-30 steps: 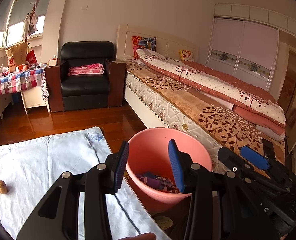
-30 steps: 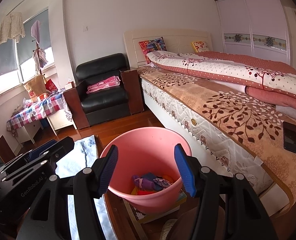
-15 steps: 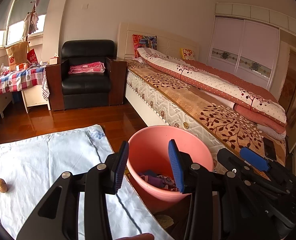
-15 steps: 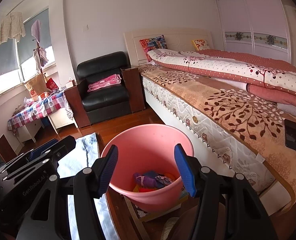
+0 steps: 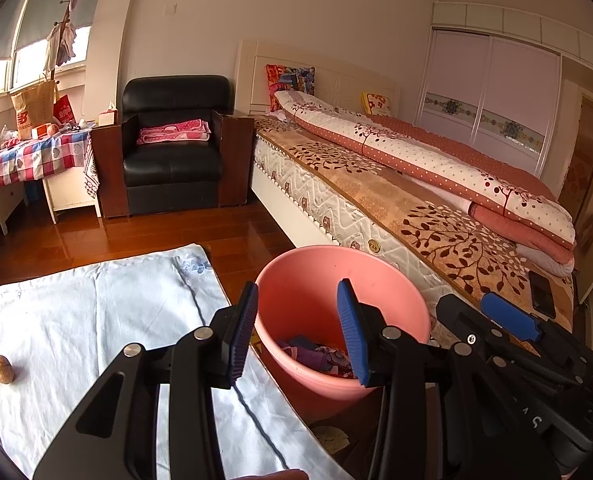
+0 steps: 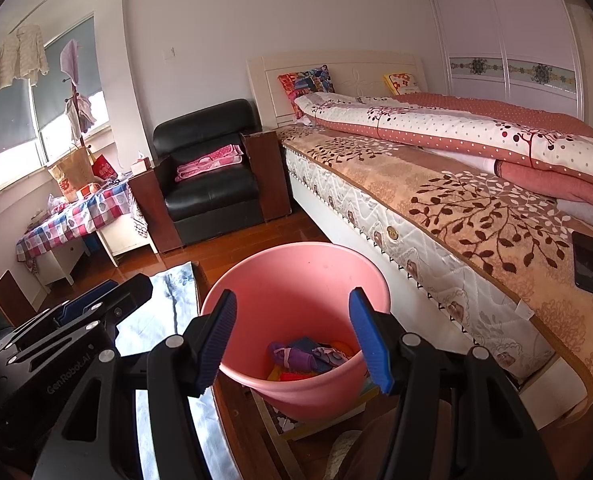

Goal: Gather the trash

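A pink plastic bin (image 5: 308, 276) stands beside the table edge; it also shows in the right wrist view (image 6: 296, 272). Colourful wrappers (image 6: 308, 358) lie at its bottom. My left gripper (image 5: 296, 328) is open and empty, held above the bin's near rim. My right gripper (image 6: 292, 336) is open and empty, also above the bin; it shows in the left wrist view (image 5: 504, 316) at the right. Two walnuts (image 5: 2, 368) lie on the pale blue cloth (image 5: 96, 320) at the far left.
A bed (image 6: 456, 200) with a folded quilt runs along the right, a phone (image 6: 588, 264) on it. A black armchair (image 5: 172, 148) and a checked-cloth table (image 5: 24, 156) stand at the back. Wooden floor (image 5: 156, 232) lies between.
Both grippers have shifted only slightly; the bin sits a little differently in each view. Both stay open and empty.
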Demonstrator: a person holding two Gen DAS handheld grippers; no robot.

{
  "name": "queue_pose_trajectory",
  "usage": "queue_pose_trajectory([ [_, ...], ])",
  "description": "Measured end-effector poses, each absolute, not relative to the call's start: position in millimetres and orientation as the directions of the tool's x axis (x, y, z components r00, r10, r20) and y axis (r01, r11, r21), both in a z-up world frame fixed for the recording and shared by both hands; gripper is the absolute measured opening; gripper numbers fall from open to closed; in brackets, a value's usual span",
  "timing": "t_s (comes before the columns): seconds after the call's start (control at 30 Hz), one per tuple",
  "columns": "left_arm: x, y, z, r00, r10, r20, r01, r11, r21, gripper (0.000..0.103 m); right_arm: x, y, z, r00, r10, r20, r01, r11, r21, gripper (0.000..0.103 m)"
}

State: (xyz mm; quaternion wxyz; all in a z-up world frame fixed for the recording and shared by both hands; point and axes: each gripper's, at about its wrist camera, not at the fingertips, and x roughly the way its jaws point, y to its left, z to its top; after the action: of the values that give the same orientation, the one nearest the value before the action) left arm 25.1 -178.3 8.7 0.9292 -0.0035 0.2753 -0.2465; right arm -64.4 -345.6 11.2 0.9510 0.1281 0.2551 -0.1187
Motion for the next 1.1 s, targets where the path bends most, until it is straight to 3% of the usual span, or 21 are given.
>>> queue_pose_trajectory([
  [1.1, 22.4, -187.8, 3.3, 0.72, -0.462, -0.518, 0.464, 0.875, -0.136, 0.041, -64.4, -345.7, 10.4, 0.841, -0.161, -0.516, 0.292, 0.939, 0.184, 0.058],
])
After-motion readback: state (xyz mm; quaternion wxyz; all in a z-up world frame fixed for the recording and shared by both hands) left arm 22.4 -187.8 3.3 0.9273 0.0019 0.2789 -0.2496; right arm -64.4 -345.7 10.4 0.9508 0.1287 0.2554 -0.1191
